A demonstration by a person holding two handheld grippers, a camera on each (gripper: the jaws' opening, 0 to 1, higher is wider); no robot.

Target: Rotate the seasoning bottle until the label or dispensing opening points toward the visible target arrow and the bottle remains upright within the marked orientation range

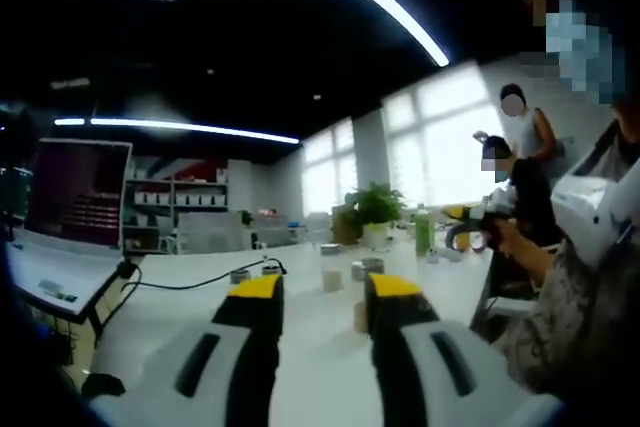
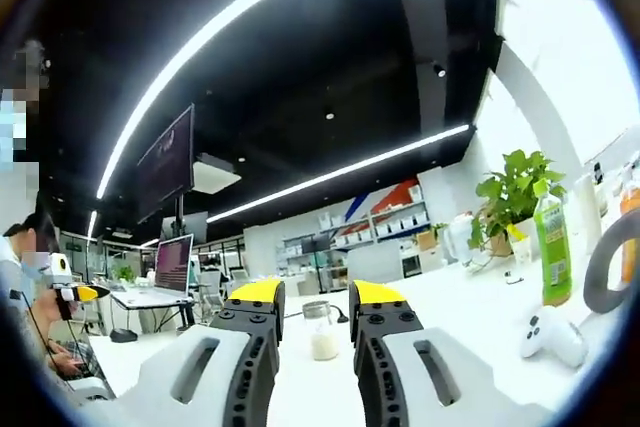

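ceiling: dark, long LED light strips (image 2: 250, 2) running across it
windows: large bright windows (image 1: 440, 142) on far wall, left gripper view
surface: long white surface (image 1: 330, 347)
plant: potted green plant (image 1: 372, 209) by the windows
shelving: wall shelves (image 2: 375, 227) with boxes at the back
screens: laptop (image 1: 70, 217) open on the surface; monitor (image 2: 165, 162) hung high on a pole
people: seated near the windows
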